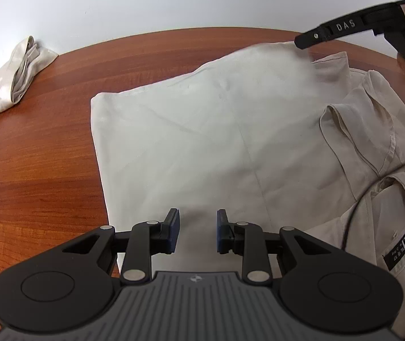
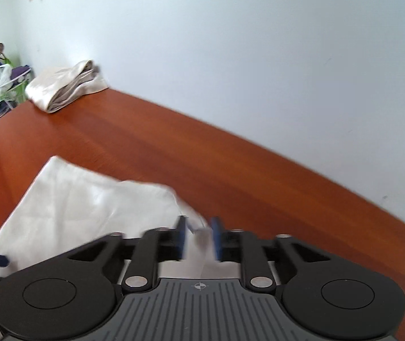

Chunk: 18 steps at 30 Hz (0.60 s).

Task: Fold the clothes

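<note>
- hovering over a cream shirt (image 1: 216,130) spread on the wooden table (image 1: 37,164), the left gripper (image 1: 197,231) hangs with jaws apart and nothing between them.
- the right gripper (image 2: 198,237) is at the shirt's far corner, jaws apart, a blurred fold of cloth in the gap; whether the pads press it cannot be told.
- the shirt's long axis runs from collar (image 1: 396,199), beside the left gripper, toward the far hem; the right gripper looks nearer the edge to be folded.
- a folded garment (image 1: 12,76) lies well apart.

A reddish-brown wooden desk (image 1: 46,170) stands with its far edge against a pale wall. A cream shirt (image 1: 216,142) lies spread flat near the desk's near edge, and a folded cream garment (image 1: 12,82) sits at the far left corner
</note>
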Each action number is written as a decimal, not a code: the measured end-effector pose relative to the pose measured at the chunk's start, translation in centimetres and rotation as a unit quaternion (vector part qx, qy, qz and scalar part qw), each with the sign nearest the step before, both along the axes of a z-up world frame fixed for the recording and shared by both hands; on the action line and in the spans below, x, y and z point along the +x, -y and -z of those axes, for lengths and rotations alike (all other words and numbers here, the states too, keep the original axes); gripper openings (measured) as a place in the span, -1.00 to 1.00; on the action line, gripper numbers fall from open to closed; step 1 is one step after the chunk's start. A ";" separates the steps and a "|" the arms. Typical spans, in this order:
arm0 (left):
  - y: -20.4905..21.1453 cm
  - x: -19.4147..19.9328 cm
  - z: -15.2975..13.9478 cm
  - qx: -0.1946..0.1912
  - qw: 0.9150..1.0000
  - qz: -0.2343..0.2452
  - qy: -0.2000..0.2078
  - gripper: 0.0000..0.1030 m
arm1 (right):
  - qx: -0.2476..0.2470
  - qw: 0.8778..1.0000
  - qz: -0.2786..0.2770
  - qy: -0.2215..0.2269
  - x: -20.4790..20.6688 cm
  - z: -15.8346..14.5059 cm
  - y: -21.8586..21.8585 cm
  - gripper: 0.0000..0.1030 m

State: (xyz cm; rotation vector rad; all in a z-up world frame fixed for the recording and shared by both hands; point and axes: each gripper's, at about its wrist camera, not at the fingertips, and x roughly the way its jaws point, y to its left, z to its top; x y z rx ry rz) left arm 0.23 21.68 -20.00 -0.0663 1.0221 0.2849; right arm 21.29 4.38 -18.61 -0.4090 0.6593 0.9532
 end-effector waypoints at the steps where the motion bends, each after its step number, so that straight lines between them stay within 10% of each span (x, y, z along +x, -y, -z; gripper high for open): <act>1: 0.0 0.0 -0.1 0.001 1.000 0.001 0.001 -0.39 | -0.003 1.000 0.002 0.010 0.2 -0.2 0.1 -0.35; 18: 1.7 0.0 -0.5 0.006 0.999 0.037 0.018 -0.39 | -0.063 0.995 -0.052 -0.059 -4.0 1.1 6.8 -0.36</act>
